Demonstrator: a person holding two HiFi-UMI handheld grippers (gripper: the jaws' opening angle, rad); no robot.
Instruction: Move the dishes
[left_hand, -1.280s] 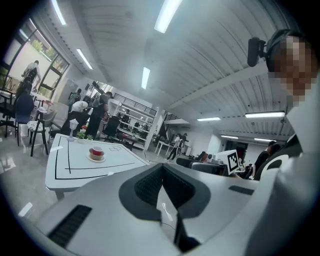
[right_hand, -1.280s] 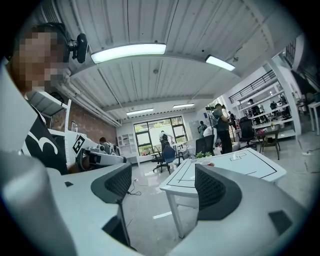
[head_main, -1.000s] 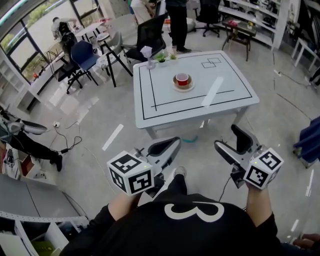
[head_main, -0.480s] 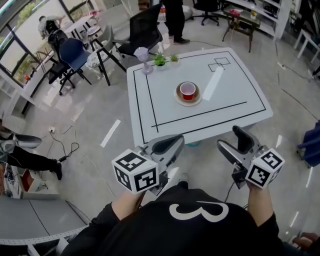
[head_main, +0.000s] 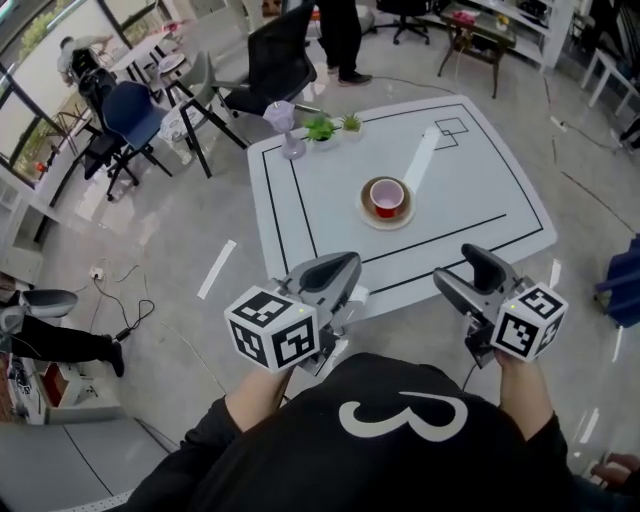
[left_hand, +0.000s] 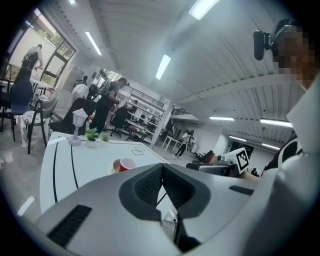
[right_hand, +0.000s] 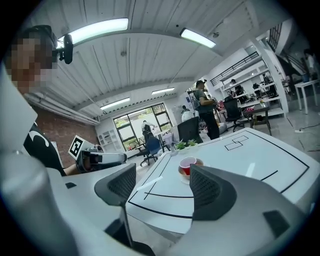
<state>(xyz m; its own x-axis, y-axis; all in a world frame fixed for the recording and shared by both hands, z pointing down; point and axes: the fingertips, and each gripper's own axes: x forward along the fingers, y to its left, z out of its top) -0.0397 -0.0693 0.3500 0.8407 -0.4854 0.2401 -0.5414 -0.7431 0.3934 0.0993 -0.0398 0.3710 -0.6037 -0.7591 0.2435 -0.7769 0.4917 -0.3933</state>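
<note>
A red plastic cup (head_main: 387, 196) sits on a round tan saucer (head_main: 365, 211) near the middle of the white rectangular surface (head_main: 470, 190) marked with black lines, well apart from both tools, which hang over the floor at the near edge. The left hand-held gripper (head_main: 335, 268) has its dark ribbed jaws pressed together with nothing between them, while the right hand-held gripper (head_main: 453, 266) has its jaws spread apart and empty, the cup showing far off through the gap. At the far left corner stand two small green potted plants (head_main: 320, 128) and a pale purple stemmed vase (head_main: 281, 120).
</note>
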